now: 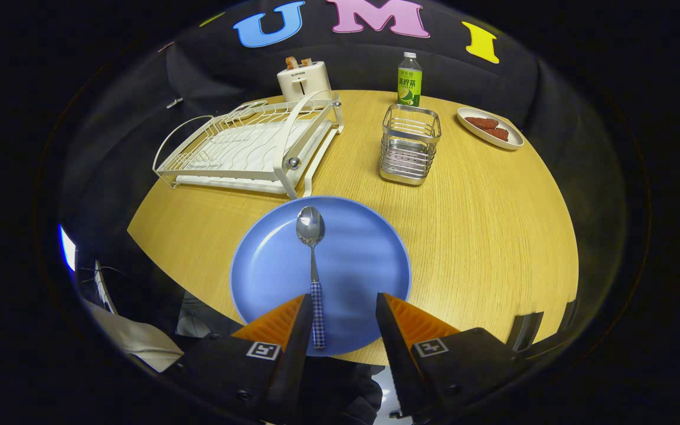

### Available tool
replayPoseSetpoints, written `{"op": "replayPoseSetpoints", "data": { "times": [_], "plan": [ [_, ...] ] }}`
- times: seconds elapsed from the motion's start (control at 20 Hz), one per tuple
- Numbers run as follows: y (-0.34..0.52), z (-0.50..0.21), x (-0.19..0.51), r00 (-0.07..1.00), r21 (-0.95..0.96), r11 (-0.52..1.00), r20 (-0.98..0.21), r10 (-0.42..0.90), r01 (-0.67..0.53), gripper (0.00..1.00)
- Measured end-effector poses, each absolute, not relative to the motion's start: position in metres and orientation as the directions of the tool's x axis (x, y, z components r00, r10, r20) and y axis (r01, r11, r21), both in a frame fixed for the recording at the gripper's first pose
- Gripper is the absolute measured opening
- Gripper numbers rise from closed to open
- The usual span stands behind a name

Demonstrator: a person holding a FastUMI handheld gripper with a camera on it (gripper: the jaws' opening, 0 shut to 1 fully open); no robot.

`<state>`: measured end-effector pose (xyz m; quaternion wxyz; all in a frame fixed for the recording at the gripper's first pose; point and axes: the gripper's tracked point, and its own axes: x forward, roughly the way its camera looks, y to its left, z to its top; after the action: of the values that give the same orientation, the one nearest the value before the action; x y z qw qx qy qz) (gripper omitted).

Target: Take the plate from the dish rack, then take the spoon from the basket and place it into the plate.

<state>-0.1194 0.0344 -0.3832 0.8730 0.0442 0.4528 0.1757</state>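
A blue plate [363, 254] lies flat on the round wooden table, just ahead of my fingers. On it rests a steel spoon [311, 236] with a checked handle, bowl pointing away from me. Its handle end lies right beside my left finger. My gripper [343, 298] hovers over the plate's near rim, open, with nothing between the fingers. Beyond the plate to the left stands the white wire dish rack [251, 147], with no dishes in it. The metal wire basket [409, 144] stands beyond the plate to the right.
A white toaster [303, 79] with toast sits behind the rack. A green-labelled bottle [409, 79] stands behind the basket, and a small oval dish with brown food [489, 127] lies to its right. The table's near edge curves just under my fingers.
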Motion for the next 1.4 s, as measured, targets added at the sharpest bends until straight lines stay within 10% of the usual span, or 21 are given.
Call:
{"op": "replayPoseSetpoints", "data": {
  "times": [0.35, 1.4],
  "plan": [
    [0.040, -0.370, -0.115, 0.544, 0.257, 0.930, -0.757, 0.363, -0.263, 0.99],
    [0.016, -0.121, -0.030, 0.882, 0.093, 0.952, -0.360, 0.305, -0.291, 0.99]
  ]
}}
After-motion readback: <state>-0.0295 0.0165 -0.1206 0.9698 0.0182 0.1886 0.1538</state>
